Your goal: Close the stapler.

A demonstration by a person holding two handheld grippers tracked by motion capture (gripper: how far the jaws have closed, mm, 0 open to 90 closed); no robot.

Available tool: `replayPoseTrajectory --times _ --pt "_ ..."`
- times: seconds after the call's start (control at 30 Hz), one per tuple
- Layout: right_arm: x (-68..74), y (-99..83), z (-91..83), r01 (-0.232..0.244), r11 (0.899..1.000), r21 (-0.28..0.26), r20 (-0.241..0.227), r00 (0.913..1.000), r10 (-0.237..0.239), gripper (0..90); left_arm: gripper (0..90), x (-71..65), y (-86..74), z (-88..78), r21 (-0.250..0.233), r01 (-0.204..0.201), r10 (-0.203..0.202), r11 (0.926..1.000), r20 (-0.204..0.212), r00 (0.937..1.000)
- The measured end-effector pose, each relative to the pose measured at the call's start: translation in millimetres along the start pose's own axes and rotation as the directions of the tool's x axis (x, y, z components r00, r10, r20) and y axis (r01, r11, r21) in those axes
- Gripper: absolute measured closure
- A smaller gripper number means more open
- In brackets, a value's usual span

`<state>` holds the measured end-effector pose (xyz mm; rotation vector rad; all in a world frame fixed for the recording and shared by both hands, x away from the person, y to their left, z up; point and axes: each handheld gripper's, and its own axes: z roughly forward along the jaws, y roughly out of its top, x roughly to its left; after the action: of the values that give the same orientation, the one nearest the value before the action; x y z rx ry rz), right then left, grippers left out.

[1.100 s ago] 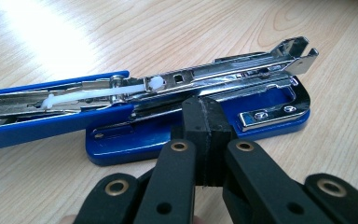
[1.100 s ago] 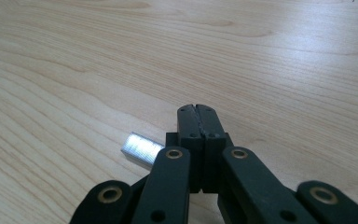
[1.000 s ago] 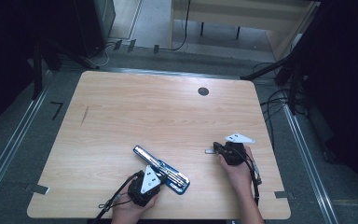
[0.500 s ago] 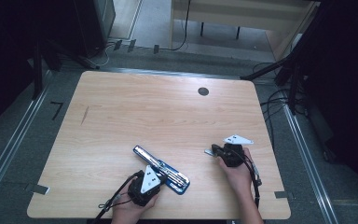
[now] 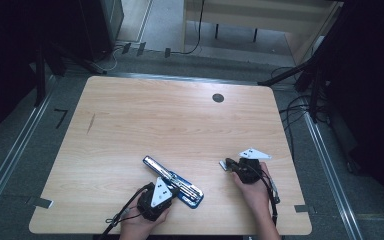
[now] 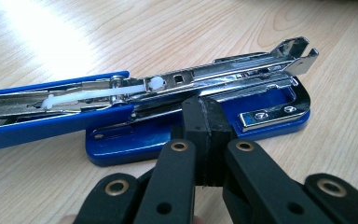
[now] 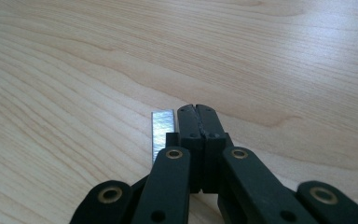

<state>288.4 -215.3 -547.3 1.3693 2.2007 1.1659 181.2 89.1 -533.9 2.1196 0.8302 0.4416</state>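
Right gripper: jaws closed together, gripping nothing; staple strip lay just beside its tips, touching.
Left gripper: jaws closed, empty, tips against the open blue stapler.
Stapler: near the table's front edge, magazine exposed.
Technique: probably open jaws, pinch strip squarely, lift level toward magazine.

Black tongs, brass-ringed rivets
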Motion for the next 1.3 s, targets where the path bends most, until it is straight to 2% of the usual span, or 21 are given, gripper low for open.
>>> replayPoseTrajectory --times 0.17,0.37,0.4,0.47,0.53,0.73,0.97,1.3 --pt "3.1 -1.3 -2.9 0.014 1.000 0.000 0.007 0.9999 -0.014 90.0 90.0 0.0 0.0 0.0 0.000 0.000 0.000 1.0000 0.000 1.0000" --pt "5.4 1.5 -13.8 -0.023 0.999 -0.040 -0.002 0.9997 0.023 90.0 90.0 -0.1 -0.1 0.1 -0.002 -0.001 0.001 1.0000 -0.001 1.0000" --pt "8.1 2.6 -16.6 -0.027 0.999 -0.037 -0.023 0.9994 0.026 83.4 90.0 0.0 0.0 0.0 -0.001 0.000 0.000 1.0000 0.000 1.0000" --pt "9.5 2.9 -17.2 -0.022 0.999 -0.031 -0.035 0.9992 0.021 81.3 90.0 -0.1 0.0 0.0 -0.001 0.000 0.000 1.0000 0.000 1.0000" --pt "15.6 2.4 -18.3 0.007 1.000 -0.021 -0.024 0.9997 -0.007 78.4 90.0 -0.1 -0.1 0.1 -0.002 -0.001 0.001 1.0000 -0.001 1.0000" --pt "20.7 1.0 -18.2 0.020 1.000 -0.015 -0.001 0.9998 -0.020 76.4 90.0 -0.1 -0.1 0.1 -0.002 -0.002 0.002 1.0000 -0.001 1.0000" --pt "23.3 -2.7 -16.1 0.018 1.000 -0.015 0.002 0.9998 -0.018 73.9 90.0 0.0 0.0 0.0 0.000 0.000 0.000 1.0000 0.000 1.0000" --pt "21.8 -6.5 -10.5 0.000 1.000 -0.002 0.037 0.9993 0.000 71.9 90.0 -0.1 0.0 0.0 -0.002 -0.003 0.003 1.0000 0.001 1.0000"
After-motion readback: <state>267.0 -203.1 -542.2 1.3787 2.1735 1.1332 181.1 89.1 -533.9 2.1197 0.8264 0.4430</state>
